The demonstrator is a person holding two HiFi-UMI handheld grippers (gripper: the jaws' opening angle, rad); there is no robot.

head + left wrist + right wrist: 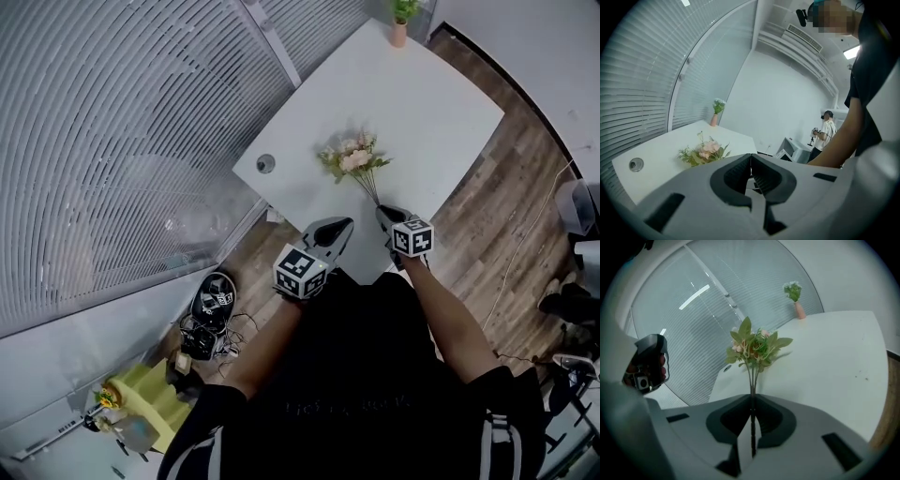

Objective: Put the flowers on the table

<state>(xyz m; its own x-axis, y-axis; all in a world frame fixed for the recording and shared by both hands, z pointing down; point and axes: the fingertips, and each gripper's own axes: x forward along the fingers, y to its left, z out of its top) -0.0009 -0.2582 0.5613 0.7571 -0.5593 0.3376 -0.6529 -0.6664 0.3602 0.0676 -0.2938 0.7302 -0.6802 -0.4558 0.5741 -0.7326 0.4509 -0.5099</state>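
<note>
**Right gripper view says it all: stems clamped, table right there**

So the right gripper (753,397) has its jaws closed on the thin stems (752,380) of the flower bunch (754,345), with the heads pointing away over the white table (834,352). Head view puts the blooms (352,157) above the near half of the tabletop, stems reaching back to the near edge. Can't tell if any leaves touch the surface yet. Left gripper (751,156) is pinched closed on nothing and just hangs alongside.

My take: tip the bunch flat and low before letting go, so it lies down instead of dropping on the blooms. Aim for bare tabletop, well clear of the round cable port (266,163) and the edge, or the stems may slide off.
</note>
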